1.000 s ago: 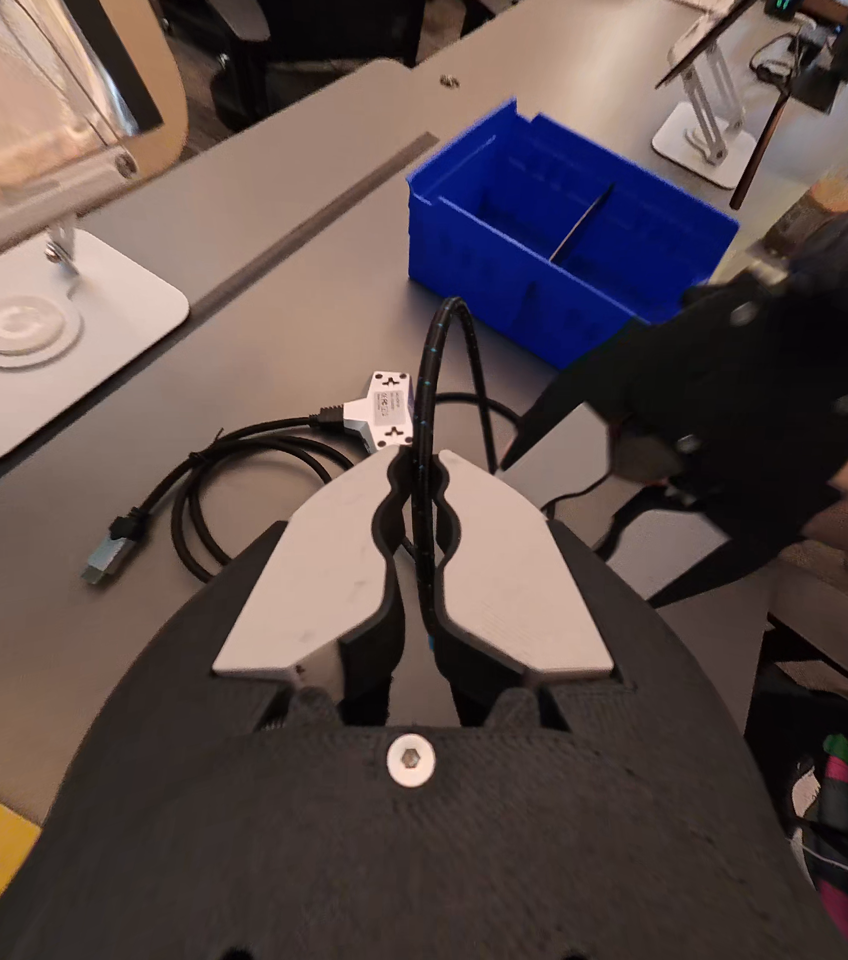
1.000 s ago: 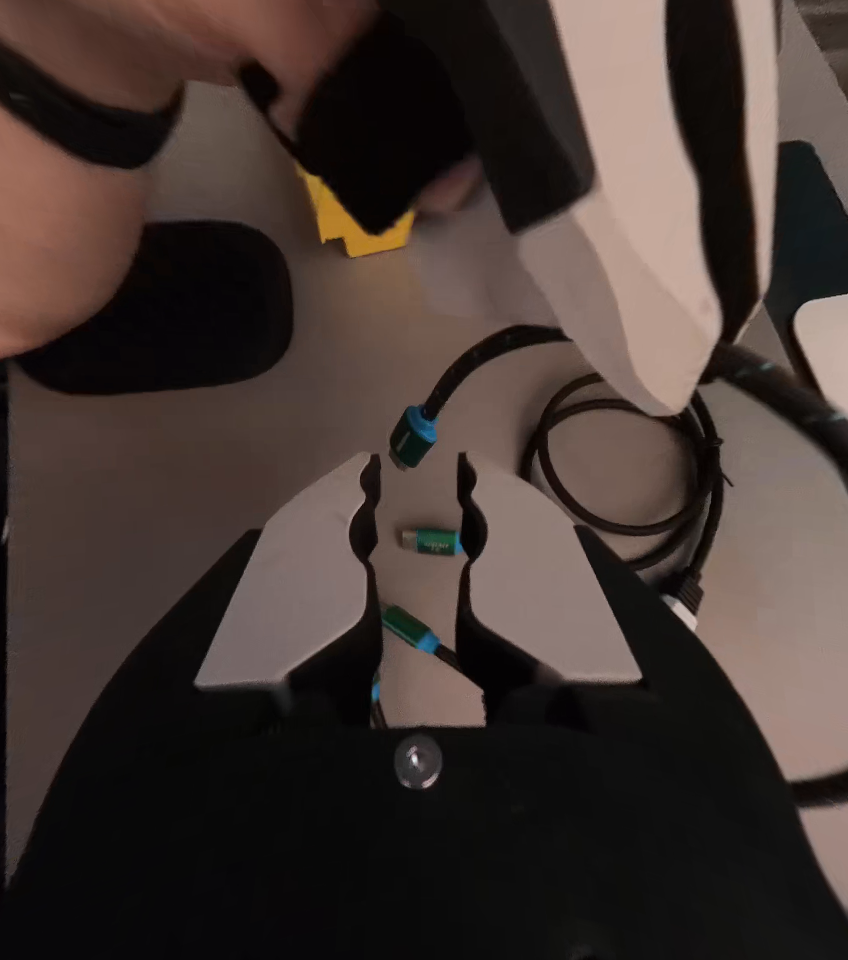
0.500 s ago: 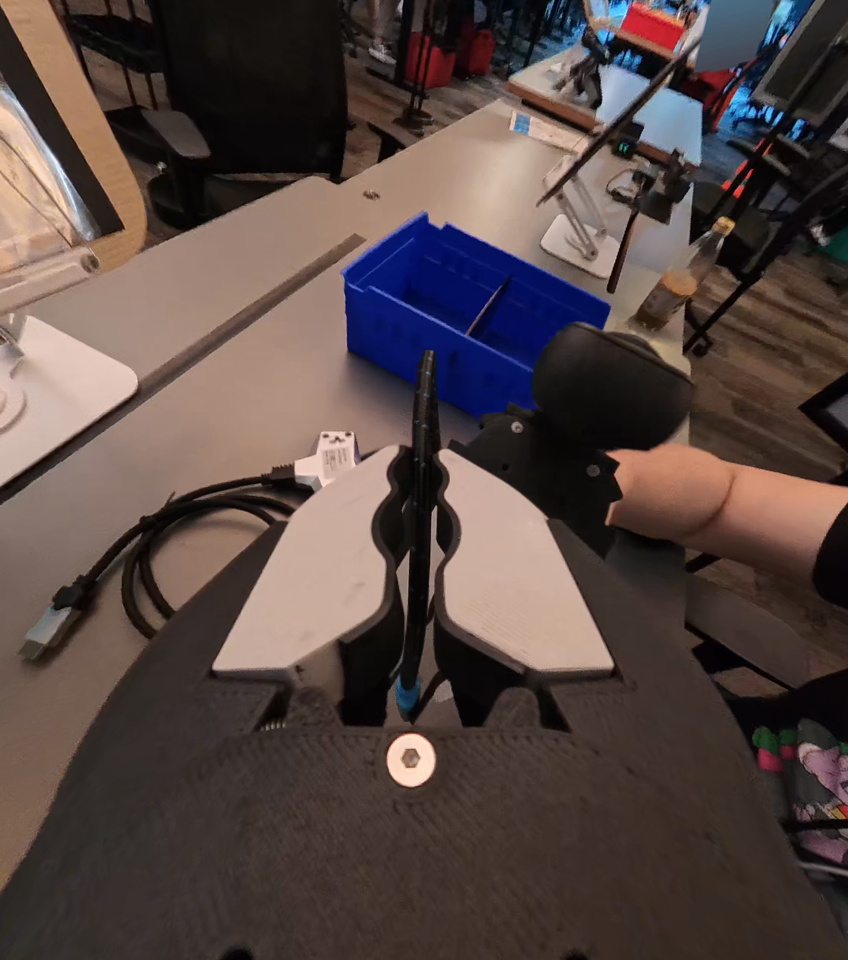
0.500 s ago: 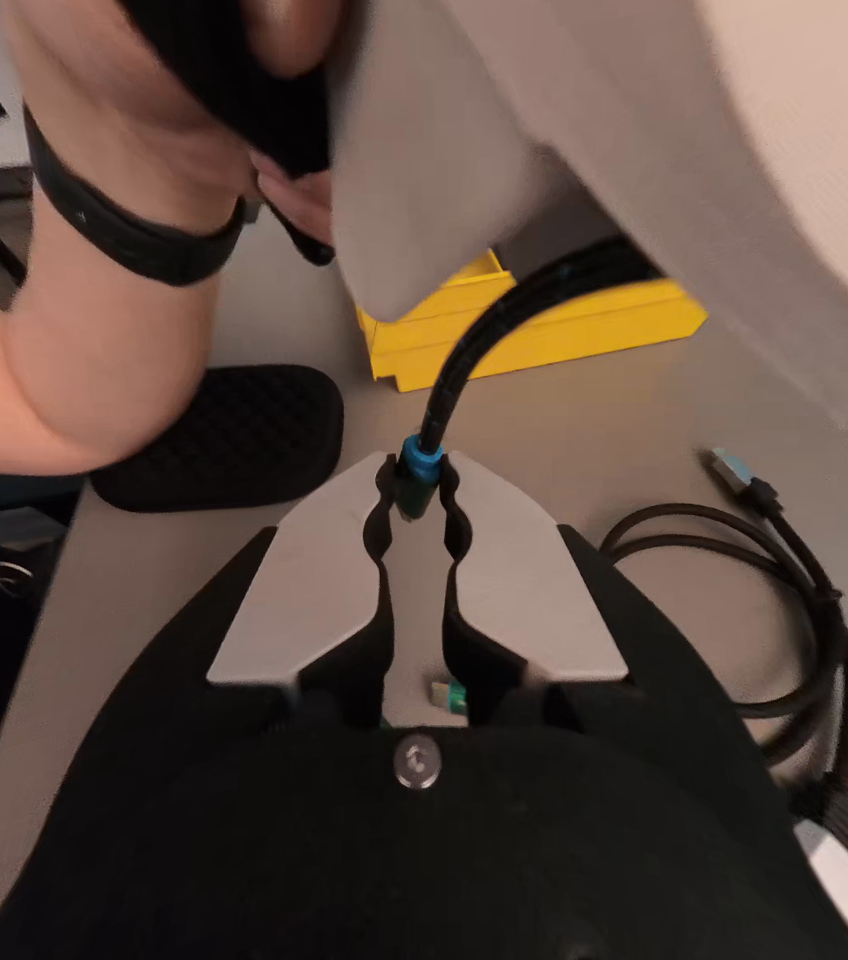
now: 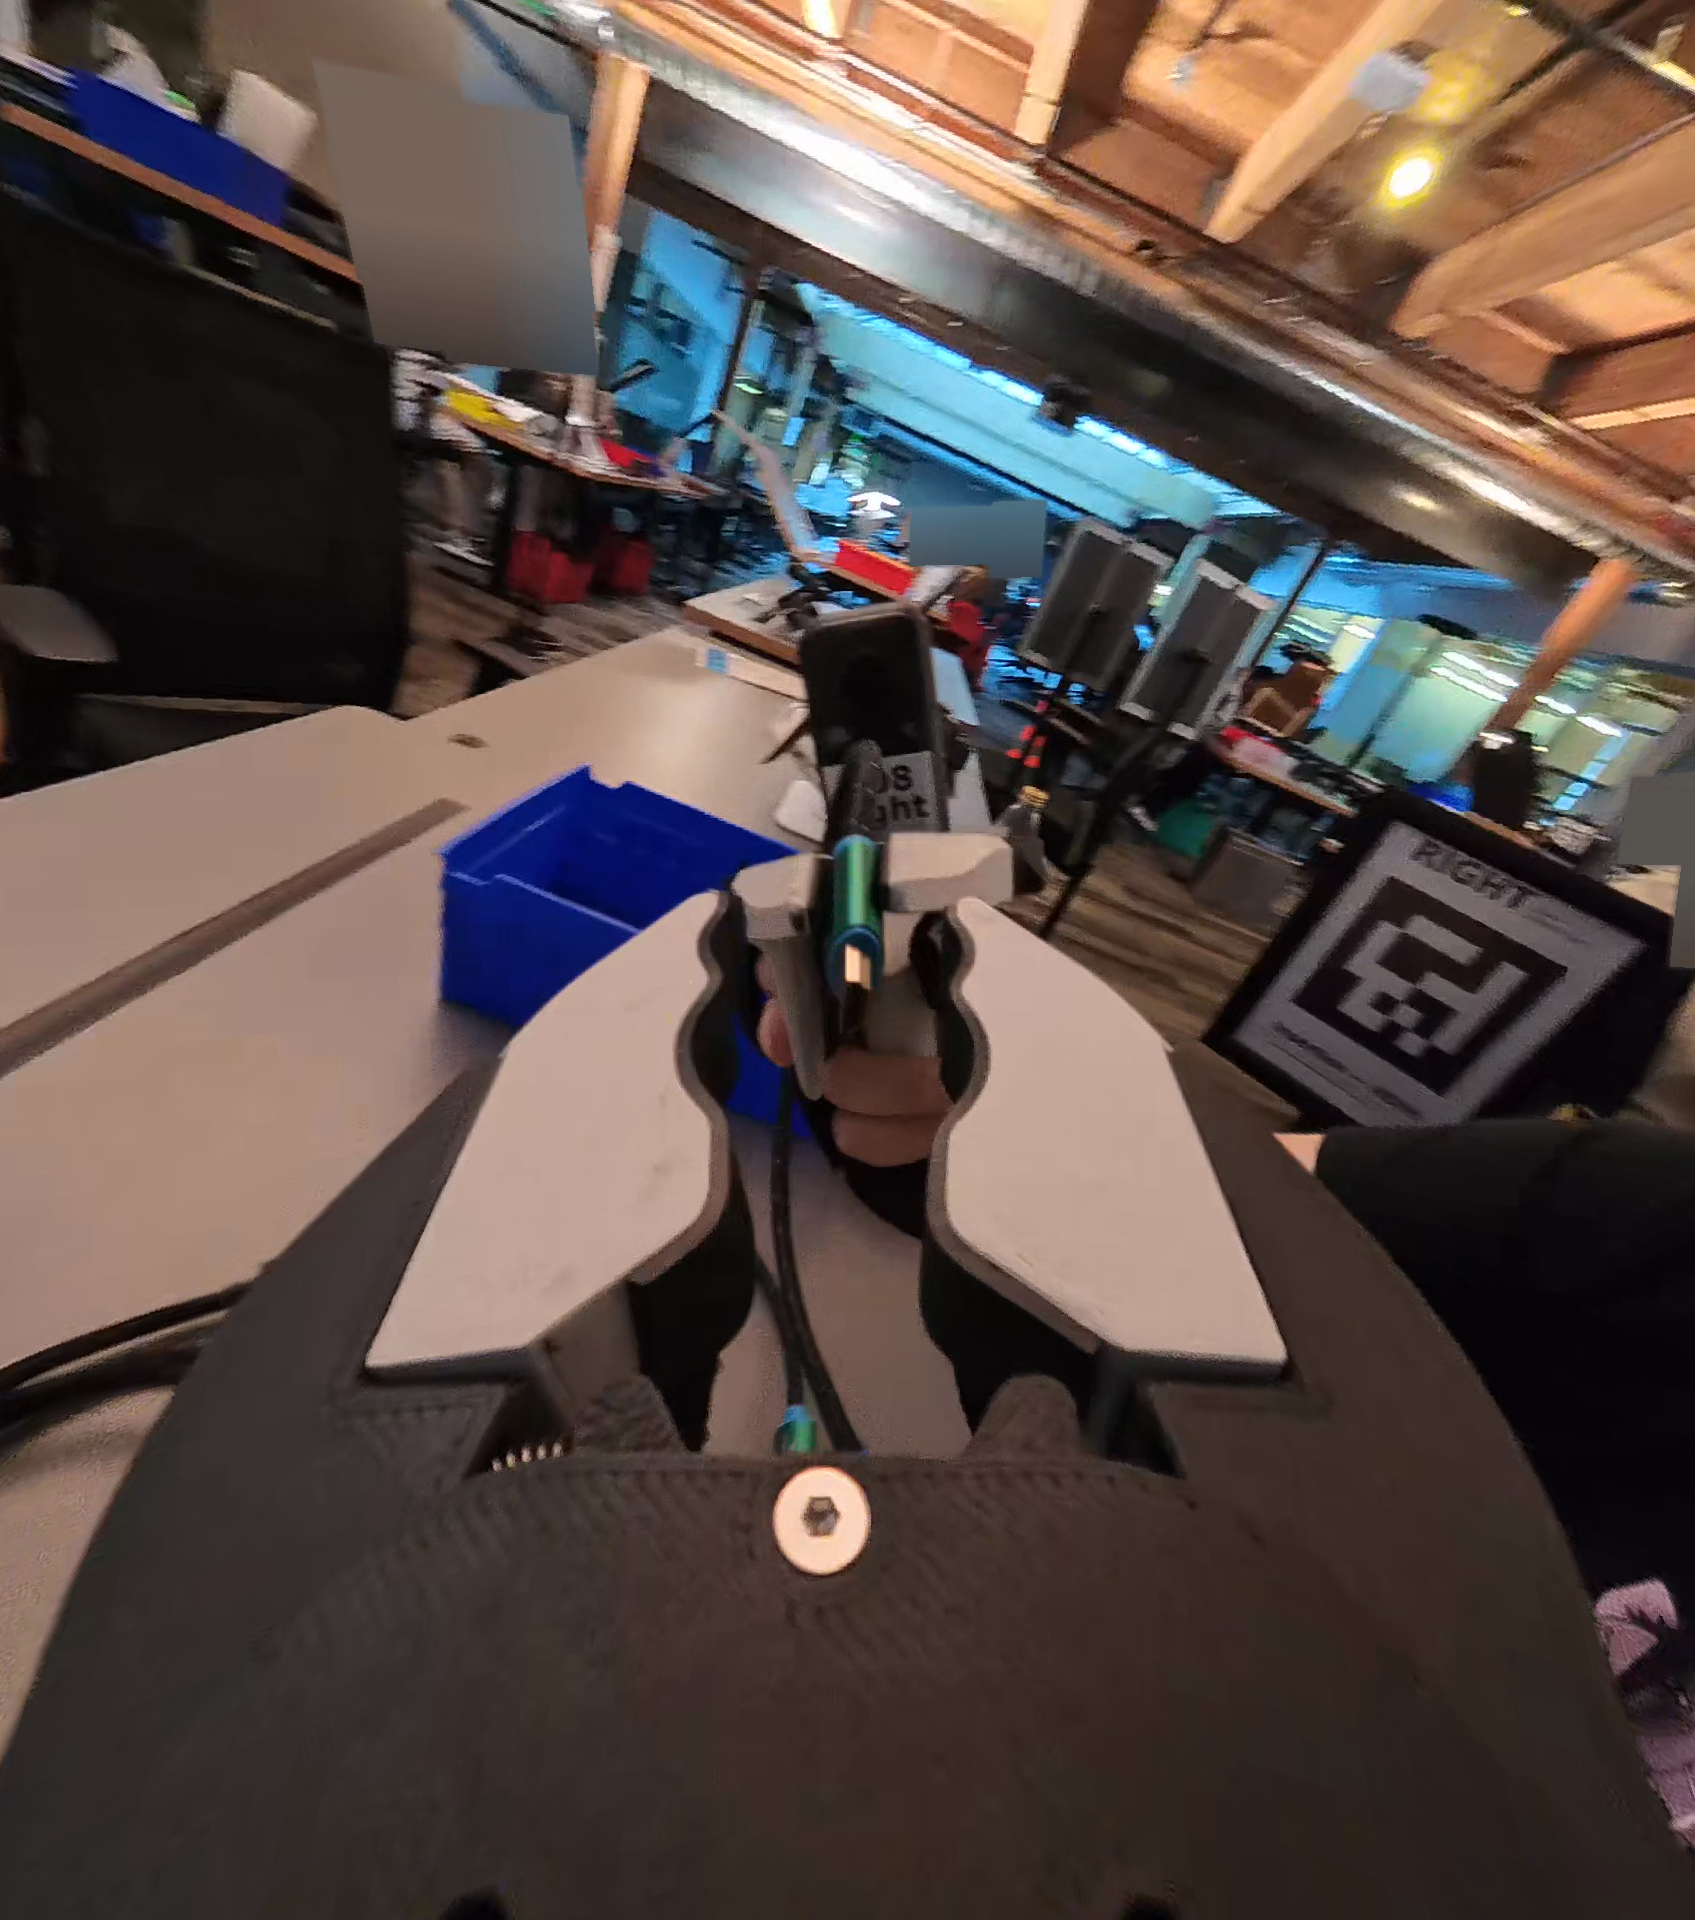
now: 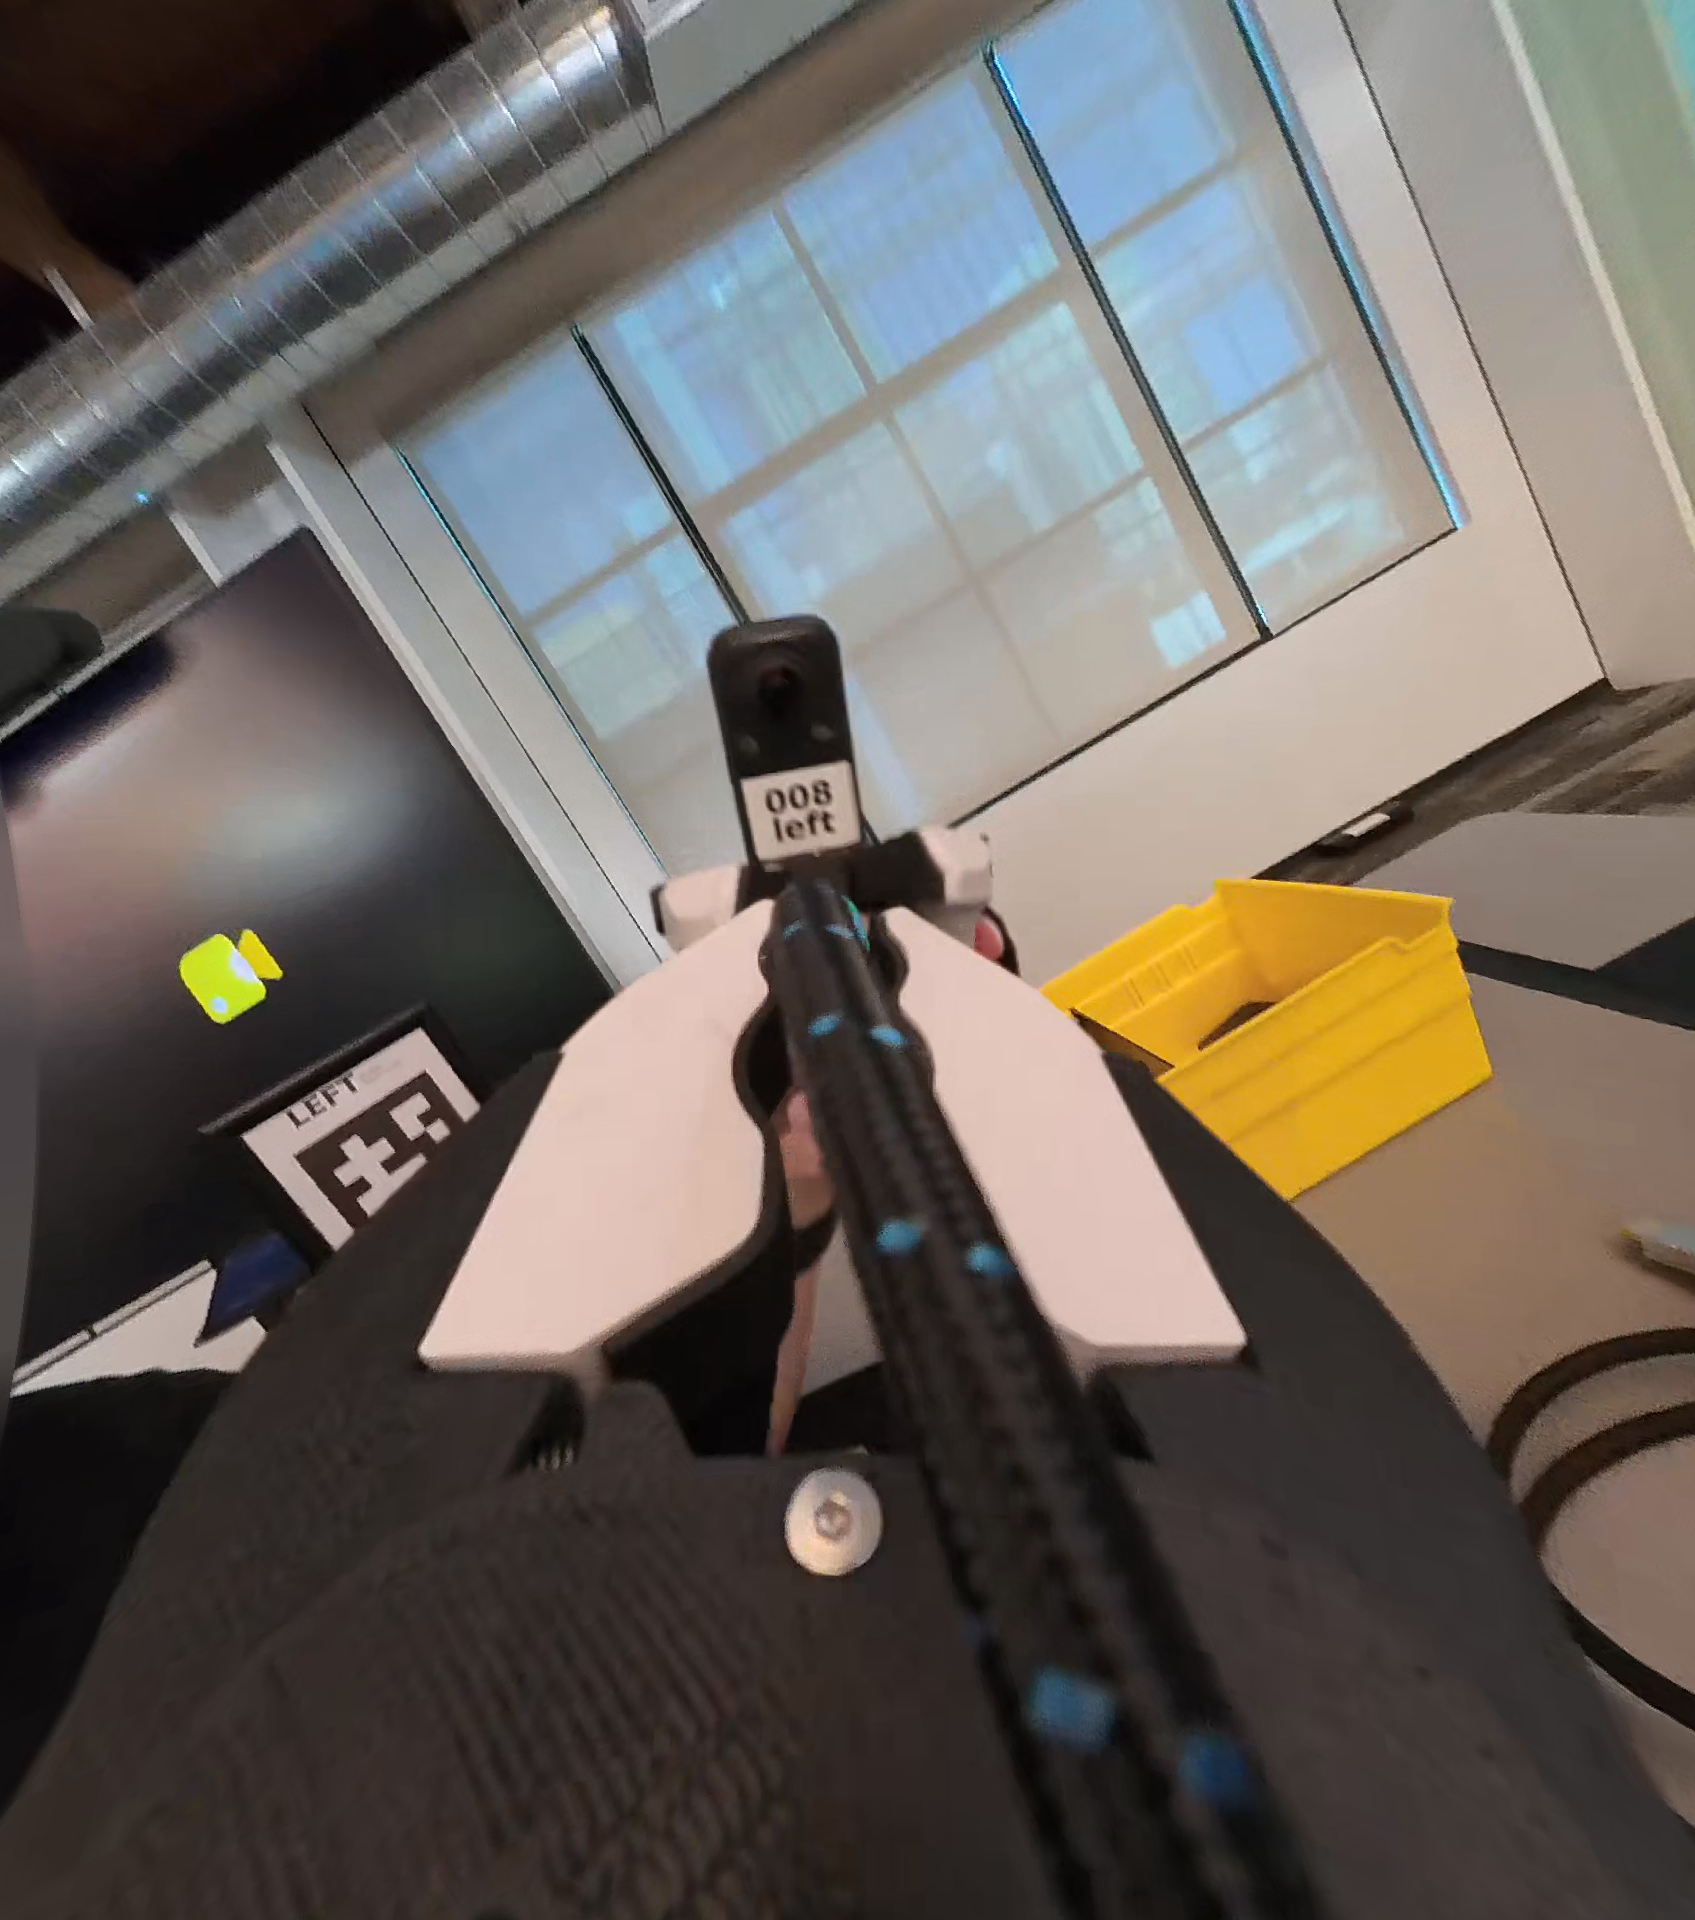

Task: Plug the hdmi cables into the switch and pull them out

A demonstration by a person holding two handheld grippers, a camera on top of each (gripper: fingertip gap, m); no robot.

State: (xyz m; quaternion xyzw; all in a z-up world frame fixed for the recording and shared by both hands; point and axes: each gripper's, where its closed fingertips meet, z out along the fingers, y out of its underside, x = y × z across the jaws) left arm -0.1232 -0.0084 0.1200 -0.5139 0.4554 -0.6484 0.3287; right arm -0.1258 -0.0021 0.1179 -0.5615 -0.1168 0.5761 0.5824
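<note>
1. Your grey worktop (image 5: pixel 199 1039) sits in an open workshop under timber beams.
2. A blue bin (image 5: pixel 552 914) and a yellow bin (image 6: pixel 1342 1049) flank your tools.
3. Left view: your left tool (image 5: pixel 827 935) gapes wide, and your right tool (image 5: pixel 869 883) clamps the green HDMI plug (image 5: pixel 853 925); the right view shows only its braided cable (image 6: pixel 926 1195)

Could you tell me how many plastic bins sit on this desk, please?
2: a blue bin beyond the left gripper, and a yellow bin to the right of the right gripper. Others may be hidden.
</note>
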